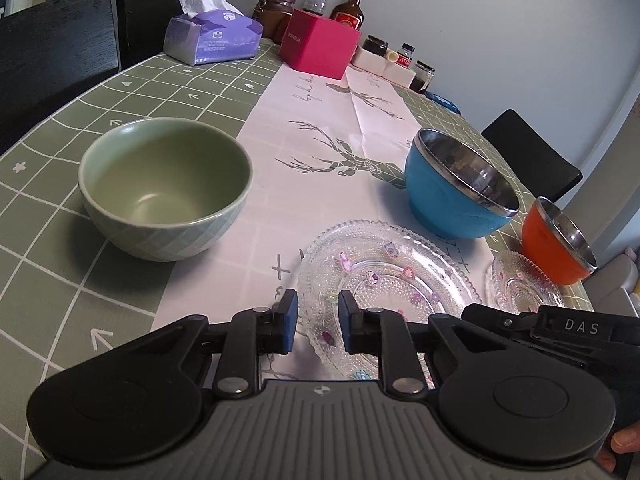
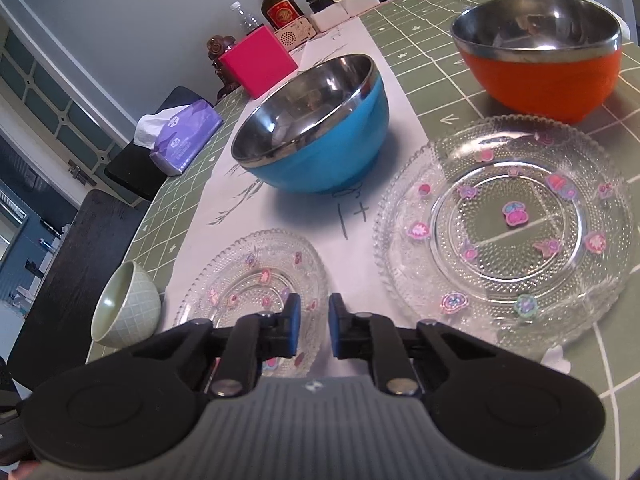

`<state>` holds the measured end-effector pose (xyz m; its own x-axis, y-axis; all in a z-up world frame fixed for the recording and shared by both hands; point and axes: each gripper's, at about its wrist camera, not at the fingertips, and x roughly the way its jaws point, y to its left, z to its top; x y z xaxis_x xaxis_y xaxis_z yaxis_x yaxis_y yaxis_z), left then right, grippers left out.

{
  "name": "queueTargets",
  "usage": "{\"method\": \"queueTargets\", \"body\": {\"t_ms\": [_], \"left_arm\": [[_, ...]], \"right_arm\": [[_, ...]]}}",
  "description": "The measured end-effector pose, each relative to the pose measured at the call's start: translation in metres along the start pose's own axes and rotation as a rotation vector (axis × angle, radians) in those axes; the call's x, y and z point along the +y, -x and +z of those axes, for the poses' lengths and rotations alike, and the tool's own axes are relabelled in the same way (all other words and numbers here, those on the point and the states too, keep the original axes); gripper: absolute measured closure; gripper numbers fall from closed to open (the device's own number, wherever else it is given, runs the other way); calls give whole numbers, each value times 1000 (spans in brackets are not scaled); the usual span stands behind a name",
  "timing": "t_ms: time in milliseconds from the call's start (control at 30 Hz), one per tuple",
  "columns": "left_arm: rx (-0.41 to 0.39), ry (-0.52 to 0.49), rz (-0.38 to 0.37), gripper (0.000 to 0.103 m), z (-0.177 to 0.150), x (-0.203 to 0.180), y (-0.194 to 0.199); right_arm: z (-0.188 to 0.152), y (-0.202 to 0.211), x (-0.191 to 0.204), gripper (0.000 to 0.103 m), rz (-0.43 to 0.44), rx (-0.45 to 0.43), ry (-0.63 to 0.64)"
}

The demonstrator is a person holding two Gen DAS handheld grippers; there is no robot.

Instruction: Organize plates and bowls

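Observation:
My left gripper hovers over the near left rim of a clear glass plate with small stickers; its blue pads stand a narrow gap apart and press on nothing. To its left sits a green ceramic bowl; a blue steel-lined bowl and an orange one are at the right. My right gripper hangs over the right edge of the same small plate, jaws slightly apart and empty. A larger glass plate lies right of it, in front of the orange bowl. The blue bowl stands behind.
A purple tissue pack, a pink box, bottles and jars line the table's far end by the wall. Dark chairs stand along the left side, another on the right.

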<state>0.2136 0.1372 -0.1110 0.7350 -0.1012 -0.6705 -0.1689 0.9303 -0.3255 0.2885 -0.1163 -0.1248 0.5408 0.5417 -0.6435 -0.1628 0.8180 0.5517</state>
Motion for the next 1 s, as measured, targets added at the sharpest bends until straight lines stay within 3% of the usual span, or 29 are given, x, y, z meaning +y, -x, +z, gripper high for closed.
{"method": "queueTargets", "body": {"t_ms": [200,500,1000], "left_arm": [[12,1,36,87,1,-3,1],[-4,-3,23,87,1,-5,11],[-47,7,-2,88,-12,-16,65]], "right_arm": [[1,0,0,95,-14,4,6],[0,9,3,95,-25,-5,17],[-22,65,12,96,6,-58,13]]}}
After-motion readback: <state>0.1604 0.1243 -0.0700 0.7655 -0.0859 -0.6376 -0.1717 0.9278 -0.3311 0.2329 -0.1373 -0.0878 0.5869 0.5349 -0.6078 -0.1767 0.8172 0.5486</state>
